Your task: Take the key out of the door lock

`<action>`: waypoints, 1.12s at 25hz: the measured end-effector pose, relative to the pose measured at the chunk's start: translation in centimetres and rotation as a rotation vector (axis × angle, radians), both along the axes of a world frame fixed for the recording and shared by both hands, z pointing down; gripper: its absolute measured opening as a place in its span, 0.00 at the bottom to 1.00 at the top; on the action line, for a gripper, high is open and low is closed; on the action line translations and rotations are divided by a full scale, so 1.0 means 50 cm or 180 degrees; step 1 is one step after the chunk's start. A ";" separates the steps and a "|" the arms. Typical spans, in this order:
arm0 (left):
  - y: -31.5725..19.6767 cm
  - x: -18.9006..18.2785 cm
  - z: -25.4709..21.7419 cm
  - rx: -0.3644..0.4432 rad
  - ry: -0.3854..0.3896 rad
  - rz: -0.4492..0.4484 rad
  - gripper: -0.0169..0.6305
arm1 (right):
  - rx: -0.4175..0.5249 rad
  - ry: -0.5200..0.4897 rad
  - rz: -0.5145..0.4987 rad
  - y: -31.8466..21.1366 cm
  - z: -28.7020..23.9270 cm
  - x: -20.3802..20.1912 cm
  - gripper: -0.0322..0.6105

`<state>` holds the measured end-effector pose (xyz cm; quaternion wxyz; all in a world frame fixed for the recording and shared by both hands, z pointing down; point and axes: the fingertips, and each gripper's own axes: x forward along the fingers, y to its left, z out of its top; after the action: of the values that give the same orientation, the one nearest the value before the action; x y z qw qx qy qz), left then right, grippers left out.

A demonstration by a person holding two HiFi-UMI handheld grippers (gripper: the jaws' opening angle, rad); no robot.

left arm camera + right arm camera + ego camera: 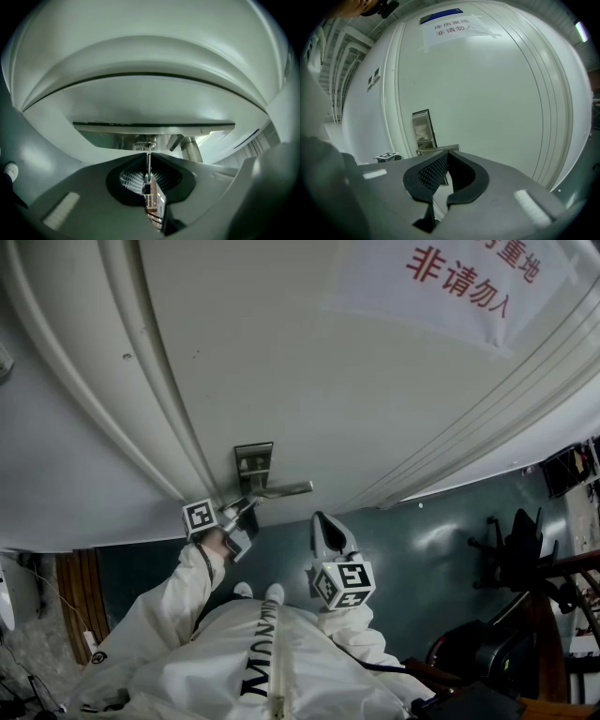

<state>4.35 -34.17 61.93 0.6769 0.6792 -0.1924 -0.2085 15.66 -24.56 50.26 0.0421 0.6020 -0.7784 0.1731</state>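
Observation:
A thin metal key [148, 161] sticks edge-on out of the lock cylinder [144, 146] under the lever handle [154, 127]. My left gripper [148, 165] is shut on the key, its pads pressed flat against the blade. In the head view this left gripper [242, 513] sits at the steel lock plate [253, 463], just below the handle [281, 490] of the white door [309, 371]. My right gripper [326, 527] hangs a little away from the door to the right, jaws together and holding nothing. In the right gripper view its tips [446, 155] meet in front of the lock plate [423, 129].
A paper notice [450, 277] with red print is taped on the door. The door frame [84, 409] runs along the left. Dark chairs and equipment [520, 559] stand on the green floor at right. The person's white suit [253, 662] fills the bottom.

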 end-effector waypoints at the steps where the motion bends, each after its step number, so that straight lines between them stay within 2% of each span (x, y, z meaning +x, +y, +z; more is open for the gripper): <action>1: 0.000 0.000 0.001 -0.0016 0.0004 0.0000 0.07 | -0.0002 -0.0002 -0.0001 0.001 0.000 -0.001 0.05; 5: 0.003 0.009 -0.022 -0.0006 0.0130 0.0014 0.07 | -0.0008 -0.0011 0.0007 0.002 0.001 0.000 0.05; 10: 0.005 -0.001 0.007 -0.0039 -0.0086 0.0074 0.06 | -0.0026 -0.0024 0.0005 0.002 0.005 -0.004 0.05; 18: 0.001 0.003 -0.005 0.0034 -0.0006 0.0055 0.06 | -0.0046 -0.0027 0.0009 0.007 0.010 -0.004 0.05; 20: 0.016 0.007 -0.002 0.0047 -0.0022 0.0153 0.06 | -0.0047 -0.0031 0.0013 0.009 0.010 -0.003 0.05; 22: 0.047 0.018 -0.023 0.0037 0.0123 0.0223 0.06 | -0.0046 -0.0034 0.0024 0.011 0.009 -0.001 0.05; 24: 0.072 0.014 -0.018 -0.0028 0.0165 0.0177 0.06 | -0.0042 -0.0038 0.0038 0.011 0.009 0.003 0.05; 28: 0.098 0.002 0.012 -0.0111 0.0100 0.0114 0.06 | -0.0046 -0.0050 0.0029 0.013 0.010 0.002 0.05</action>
<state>4.47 -29.29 62.55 0.6952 0.6673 -0.1731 -0.2036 15.75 -23.88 50.77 0.0397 0.6038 -0.7747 0.1837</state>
